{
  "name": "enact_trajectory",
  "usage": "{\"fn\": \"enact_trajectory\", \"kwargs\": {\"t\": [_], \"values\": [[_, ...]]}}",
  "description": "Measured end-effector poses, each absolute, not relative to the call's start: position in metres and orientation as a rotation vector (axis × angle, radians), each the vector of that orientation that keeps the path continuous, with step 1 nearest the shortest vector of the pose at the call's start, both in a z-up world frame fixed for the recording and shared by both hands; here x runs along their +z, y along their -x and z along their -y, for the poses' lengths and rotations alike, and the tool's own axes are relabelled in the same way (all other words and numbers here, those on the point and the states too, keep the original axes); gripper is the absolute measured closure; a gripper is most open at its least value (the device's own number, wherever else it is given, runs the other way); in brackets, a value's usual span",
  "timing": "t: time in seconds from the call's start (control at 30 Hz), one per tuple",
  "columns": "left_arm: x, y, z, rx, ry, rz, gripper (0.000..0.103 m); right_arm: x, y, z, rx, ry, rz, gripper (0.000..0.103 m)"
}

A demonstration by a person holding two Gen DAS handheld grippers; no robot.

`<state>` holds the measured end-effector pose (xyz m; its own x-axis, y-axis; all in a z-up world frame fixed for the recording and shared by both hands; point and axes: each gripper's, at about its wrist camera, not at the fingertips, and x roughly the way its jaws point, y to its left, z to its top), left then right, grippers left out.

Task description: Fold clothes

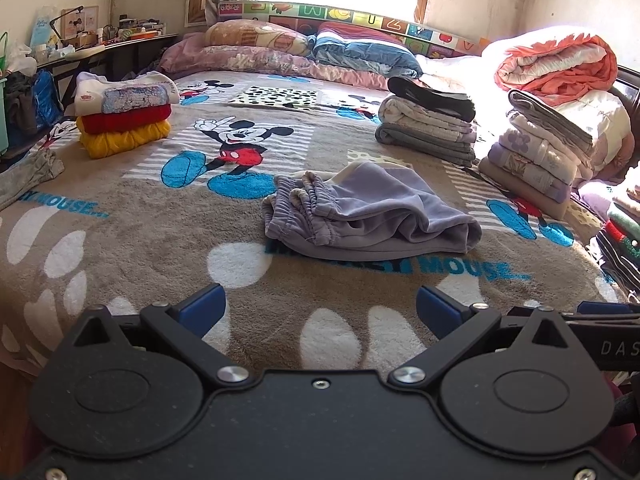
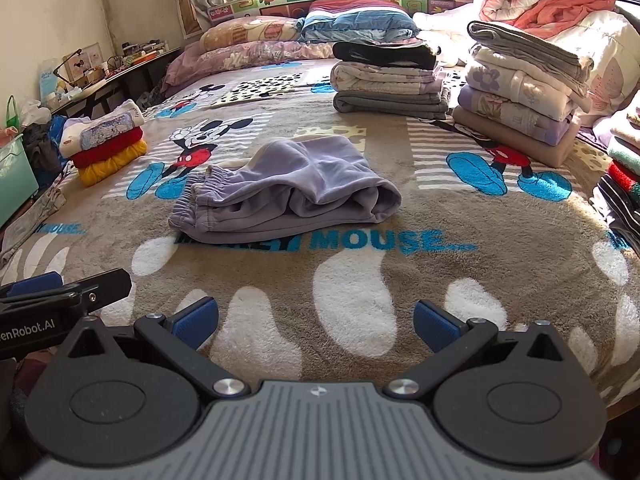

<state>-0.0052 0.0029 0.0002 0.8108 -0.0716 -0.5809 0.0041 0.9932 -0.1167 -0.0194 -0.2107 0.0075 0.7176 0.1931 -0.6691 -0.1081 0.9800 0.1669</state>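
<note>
A folded pair of lilac velvet trousers [image 1: 370, 212] lies in the middle of the bed on a Mickey Mouse blanket [image 1: 160, 240], elastic waistband to the left. It also shows in the right wrist view [image 2: 288, 188]. My left gripper [image 1: 320, 312] is open and empty, hovering over the blanket's near edge, well short of the trousers. My right gripper [image 2: 316, 322] is open and empty too, beside the left one, also short of the trousers. The left gripper's side [image 2: 60, 292] shows at the left of the right wrist view.
Stacks of folded clothes stand around the bed: a white, red and yellow one [image 1: 124, 114] at left, a grey and black one [image 1: 428, 124] at back right, a floral one [image 1: 544, 152] further right. A rolled quilt [image 1: 556, 60], pillows [image 1: 256, 40] and a cluttered shelf [image 1: 92, 36] line the back.
</note>
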Motion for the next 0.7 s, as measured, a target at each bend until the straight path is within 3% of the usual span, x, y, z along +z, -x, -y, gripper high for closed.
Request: {"fn": "enact_trajectory", "kwargs": {"t": [0.7], "values": [[0.0001, 0.0035, -0.0029, -0.039, 0.118, -0.617, 0.0, 0.0069, 0.0196, 0.2084, 0.182, -0.112, -0.747, 0.0]]}}
